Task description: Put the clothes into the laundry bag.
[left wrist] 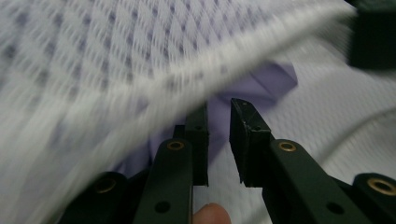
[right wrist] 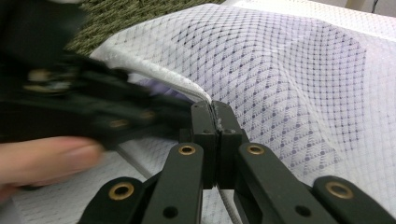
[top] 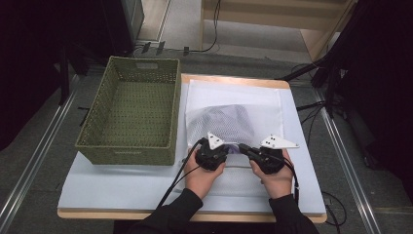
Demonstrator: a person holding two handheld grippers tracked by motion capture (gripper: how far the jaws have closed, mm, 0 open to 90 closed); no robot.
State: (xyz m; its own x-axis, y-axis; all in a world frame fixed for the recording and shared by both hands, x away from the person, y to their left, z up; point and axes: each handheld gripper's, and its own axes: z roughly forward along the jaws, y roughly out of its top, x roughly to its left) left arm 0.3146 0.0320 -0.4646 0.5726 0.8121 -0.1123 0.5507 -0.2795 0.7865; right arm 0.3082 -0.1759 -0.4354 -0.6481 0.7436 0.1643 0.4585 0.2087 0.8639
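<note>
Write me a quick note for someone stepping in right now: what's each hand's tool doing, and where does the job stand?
Right gripper: shut on the hem of the mesh laundry bag, holding its mouth up.
Left gripper: jaws slightly apart, nothing pinched, poking into the mouth toward the purple garment.
The bag lies on the table, right of the green basket, which holds nothing.
Done: mouth opened.
Left, probably: grip the garment; where it goes next is unclear.
</note>
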